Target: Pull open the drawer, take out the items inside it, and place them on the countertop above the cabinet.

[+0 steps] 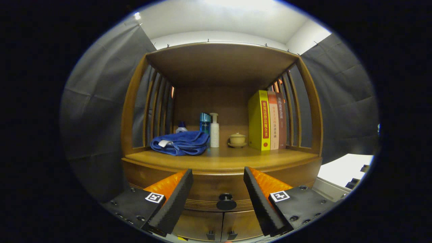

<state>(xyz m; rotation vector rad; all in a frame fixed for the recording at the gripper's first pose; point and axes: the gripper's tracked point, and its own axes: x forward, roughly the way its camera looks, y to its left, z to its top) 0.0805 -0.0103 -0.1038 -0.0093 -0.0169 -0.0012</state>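
Gripper (218,175) fingers wide apart, holding nothing. Drawer (219,190) shut; one knob (226,201) between the fingers. On desk (229,161): one towel (180,142), three books (268,119), three bottles (214,130), one lidded cup (237,139).

Home-like booth; wooden cabinet (221,184) shelving books (268,119), towel (182,143).

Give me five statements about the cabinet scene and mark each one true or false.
1. The gripper is open, with the drawer knob between its fingers. True.
2. The drawer is pulled out. False: it is shut.
3. A blue towel lies on the countertop. True.
4. The books lie flat. False: they stand upright.
5. The lidded cup sits on the towel. False: it stands apart, beside the books.
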